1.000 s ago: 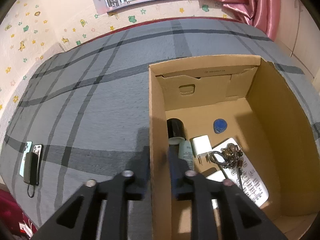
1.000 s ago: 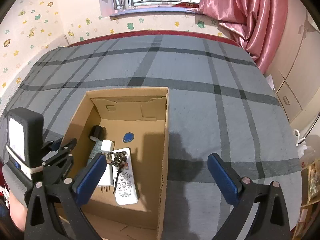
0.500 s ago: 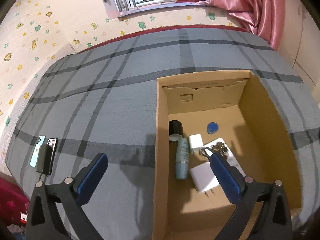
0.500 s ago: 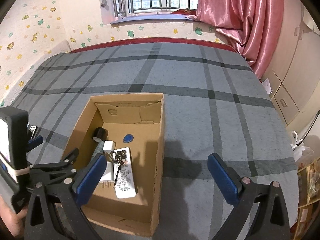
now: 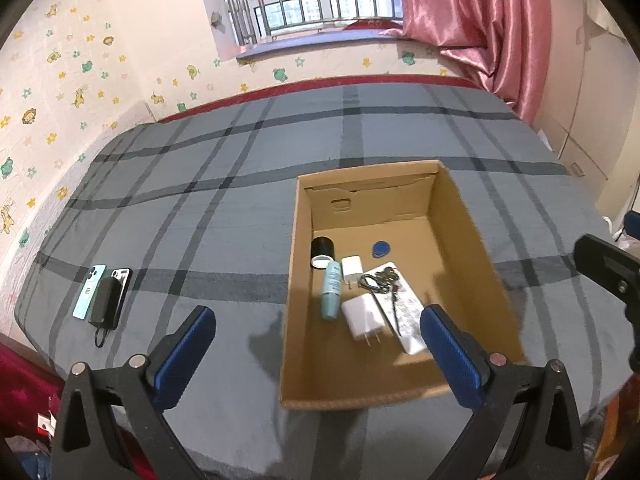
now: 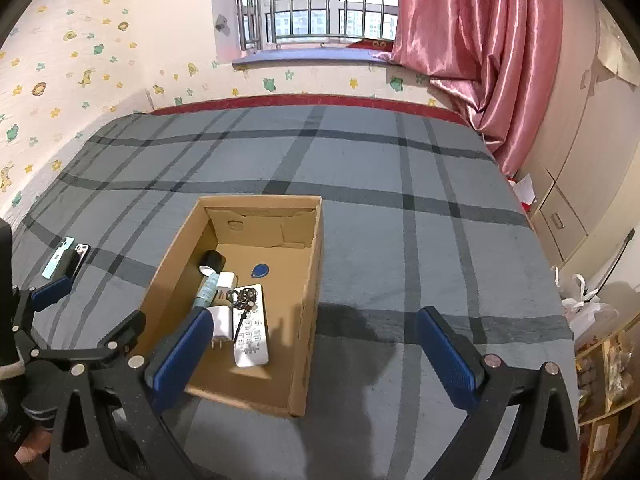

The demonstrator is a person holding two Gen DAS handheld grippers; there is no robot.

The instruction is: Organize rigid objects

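Note:
An open cardboard box (image 5: 472, 216) (image 6: 316, 264) sits on a grey plaid bed. Inside lie a black cylinder (image 5: 322, 249), a teal tube (image 5: 331, 294), two white chargers (image 5: 362, 317), a blue tag (image 5: 380, 249), a key bunch (image 5: 380, 280) and a white remote (image 6: 251, 336). Two phones and a black power bank (image 5: 105, 300) lie on the bed left of the box. My left gripper (image 5: 316, 344) is open and empty, above the box's near left corner. My right gripper (image 6: 312, 344) is open and empty, above the box's near right side.
A pink curtain (image 6: 472, 40) and window are at the far end. Cabinets (image 6: 568, 208) stand right of the bed, with bags and a shelf (image 6: 600, 352) at the lower right. The bed's near left edge drops to red clutter (image 5: 24, 392).
My left gripper opened from shut and pulled back and up from the box; a white charger now lies in the box. My right gripper also rose and drew back.

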